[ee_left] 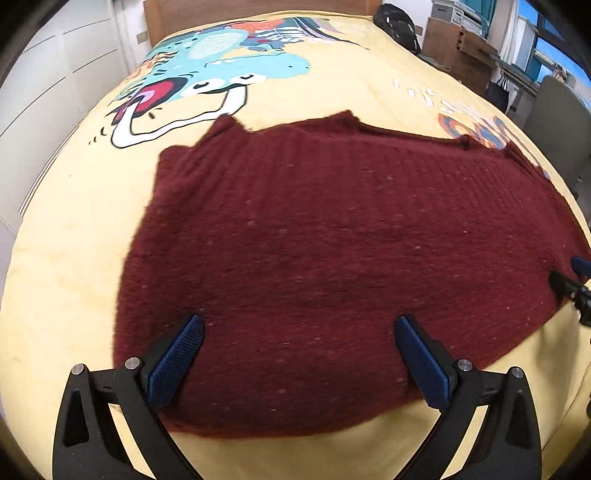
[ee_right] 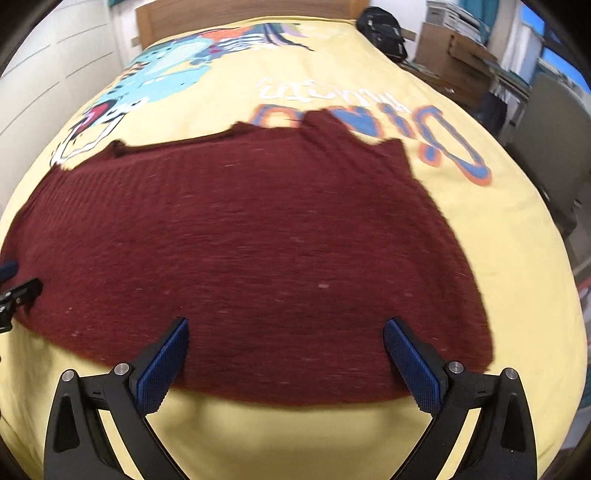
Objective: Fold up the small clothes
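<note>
Fingers on both tools stand spread to their widest, nothing between the blue pads, no fabric pinched. The left gripper [ee_left: 299, 363] hangs above the near hem of the maroon knit garment [ee_left: 332, 258], toward its left portion; the right gripper [ee_right: 286, 365] hangs above the same hem further right, with the garment's near right corner just beyond its outer pad. Each tool's tip shows at the edge of the other's view, so the two stand side by side along that hem.

Garment position: spread flat and broad across the yellow printed bedspread [ee_left: 66, 258], close to the bed's near edge, shoulders and neckline toward the headboard [ee_right: 240, 14]. No fold is visible yet; in my judgement the task is at its first grasp.

Risks noted, as judgement:
- Both tools point steeply down at a soft surface. Closing too deep would gather the bedspread with the hem, and lifting would drag the cover.
- The knit looks thick and loose. A shallow bite may catch only the upper layer, leaving the lower one behind and spoiling the fold.
- Uneven grasp points along the hem would skew the fold line.
- The right view is blurred, so the right corner's exact lie is uncertain.
</note>
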Available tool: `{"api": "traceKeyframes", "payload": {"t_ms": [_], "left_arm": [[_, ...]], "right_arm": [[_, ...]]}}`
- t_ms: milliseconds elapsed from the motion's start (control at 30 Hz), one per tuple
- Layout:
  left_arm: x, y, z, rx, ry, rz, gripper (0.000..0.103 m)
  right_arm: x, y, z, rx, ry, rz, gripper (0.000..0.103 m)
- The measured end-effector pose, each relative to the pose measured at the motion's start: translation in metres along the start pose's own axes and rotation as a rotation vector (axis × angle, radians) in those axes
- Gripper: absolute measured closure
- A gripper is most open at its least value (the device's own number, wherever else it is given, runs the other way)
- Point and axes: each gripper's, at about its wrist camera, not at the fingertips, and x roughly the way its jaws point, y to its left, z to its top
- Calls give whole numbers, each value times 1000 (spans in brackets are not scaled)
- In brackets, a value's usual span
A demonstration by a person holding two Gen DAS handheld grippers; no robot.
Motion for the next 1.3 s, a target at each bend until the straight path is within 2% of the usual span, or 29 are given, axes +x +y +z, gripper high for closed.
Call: {"api": "traceKeyframes", "payload": {"t_ms": [267, 533, 700, 833, 1000, 1133, 1200, 1300], "left_arm": [[2, 4, 1, -18, 11, -12, 1], [-16, 10, 13, -34, 96, -80, 1], [-45, 40, 19, -135, 67, -126, 1], [-55, 74, 22, -190, 61, -103, 1], [-35, 105, 15, -274, 103, -92, 1], [-6, 115, 8, -358, 170, -152, 1], [10, 114, 5, -379, 200, -228, 1], [15, 106, 4, -380, 189, -255, 1]], "right_arm": [[10, -3, -2, 11, 36, 16, 0], [-17, 11, 0, -31, 57, -10, 0], [-38, 17, -13, -53, 49, -6, 0], [-49, 13, -26, -32, 51, 9, 0], [-55, 5, -44, -12, 79, 1, 0], [-55, -4, -54, 4, 106, -15, 0], [-55, -9, -56, 13, 110, -19, 0], [-53, -15, -57, 21, 114, -34, 0]]}}
